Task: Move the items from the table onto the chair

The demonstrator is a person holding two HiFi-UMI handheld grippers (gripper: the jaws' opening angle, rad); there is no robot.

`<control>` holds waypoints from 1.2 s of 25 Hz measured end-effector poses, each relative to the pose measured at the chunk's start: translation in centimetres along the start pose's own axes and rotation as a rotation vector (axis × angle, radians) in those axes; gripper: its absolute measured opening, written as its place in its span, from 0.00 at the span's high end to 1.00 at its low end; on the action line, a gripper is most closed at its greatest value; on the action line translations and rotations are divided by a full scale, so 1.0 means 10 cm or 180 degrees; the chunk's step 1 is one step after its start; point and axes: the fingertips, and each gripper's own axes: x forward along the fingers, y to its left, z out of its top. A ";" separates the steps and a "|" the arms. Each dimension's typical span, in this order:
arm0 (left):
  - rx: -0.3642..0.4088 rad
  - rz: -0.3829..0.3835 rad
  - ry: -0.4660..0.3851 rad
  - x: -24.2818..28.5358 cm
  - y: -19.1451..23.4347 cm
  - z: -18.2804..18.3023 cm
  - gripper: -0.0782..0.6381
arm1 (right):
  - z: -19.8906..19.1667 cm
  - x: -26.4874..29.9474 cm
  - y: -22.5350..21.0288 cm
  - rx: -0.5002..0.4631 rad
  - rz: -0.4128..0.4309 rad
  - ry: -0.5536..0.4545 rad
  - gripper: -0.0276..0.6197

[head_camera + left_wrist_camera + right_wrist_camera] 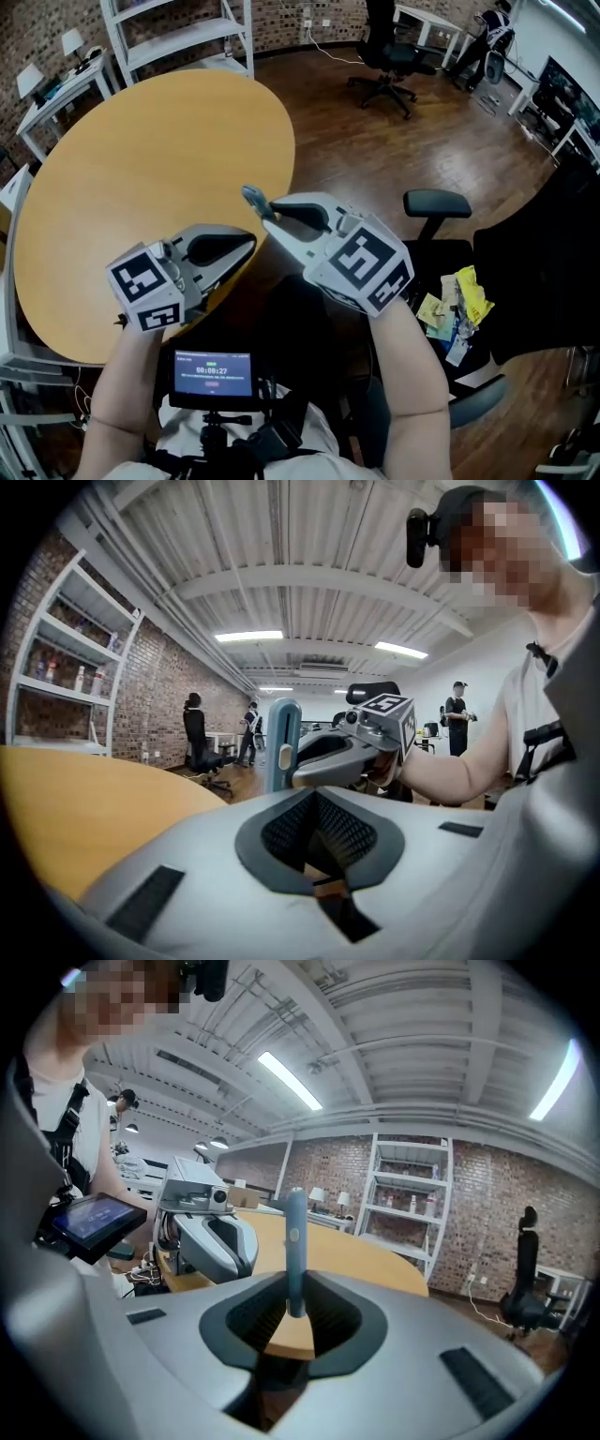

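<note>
Oval wood-tone worktop (141, 178) stands on dark plank floor (375, 141). Black office chair (437, 202) near its right edge. On the seat: crumpled yellow packet (472, 292) and small wrappers (439, 317), bunched together.

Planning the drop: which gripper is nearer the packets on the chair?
Right. The right gripper, holding a blue stick, is left of the packets; the left gripper is farther left.

table (141, 178): smooth matt wood | floor (356, 159): glossy wood planks | blue stick (294, 1241): smooth plastic
</note>
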 end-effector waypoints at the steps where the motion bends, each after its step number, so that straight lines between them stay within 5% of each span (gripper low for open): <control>1: 0.0005 -0.0068 0.0003 0.11 -0.05 0.01 0.88 | -0.05 -0.11 -0.05 0.0029 -0.0068 0.0004 0.85; 11: -0.0062 -0.0750 -0.0021 1.02 -0.62 0.03 0.88 | -0.62 -1.12 -0.35 0.0424 -0.0830 0.0112 0.85; 30: -0.0115 -0.1668 0.0261 2.37 -1.65 -0.95 0.88 | -2.35 -2.62 -0.15 0.1380 -0.1873 0.0731 0.85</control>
